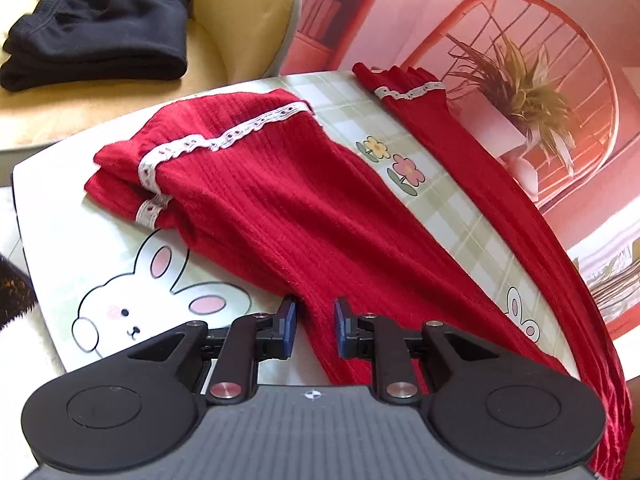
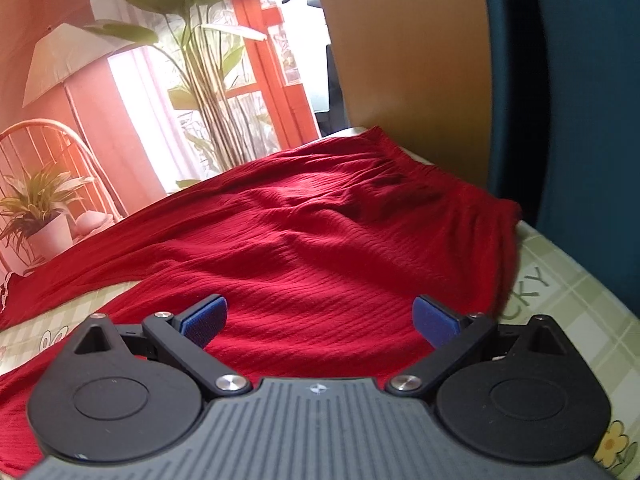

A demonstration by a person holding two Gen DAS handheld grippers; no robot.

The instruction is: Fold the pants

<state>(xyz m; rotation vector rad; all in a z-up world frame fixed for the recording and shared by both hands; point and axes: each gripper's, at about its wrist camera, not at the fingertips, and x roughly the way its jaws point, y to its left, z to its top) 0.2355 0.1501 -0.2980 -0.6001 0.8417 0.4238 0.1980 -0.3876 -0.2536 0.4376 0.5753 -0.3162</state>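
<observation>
Red ribbed pants (image 1: 256,200) with white lace cuffs (image 1: 224,140) lie across a table (image 1: 60,240) printed with a rabbit and flowers. One leg bunches at the left. The other leg (image 1: 460,160) runs along the far edge and hangs over it at the right. My left gripper (image 1: 315,326) is low at the near leg's edge, and its blue pads pinch a ridge of the red fabric. In the right wrist view the pants (image 2: 320,220) spread wide, with the gathered waistband (image 2: 440,176) at the far right. My right gripper (image 2: 320,320) hovers over the fabric, jaws wide apart and holding nothing.
A folded black garment (image 1: 100,36) rests on a yellow armchair (image 1: 240,20) beyond the table's left end. A red backdrop with a printed plant (image 1: 520,92) stands behind the table. A tan and blue chair back (image 2: 408,60) rises just past the waistband.
</observation>
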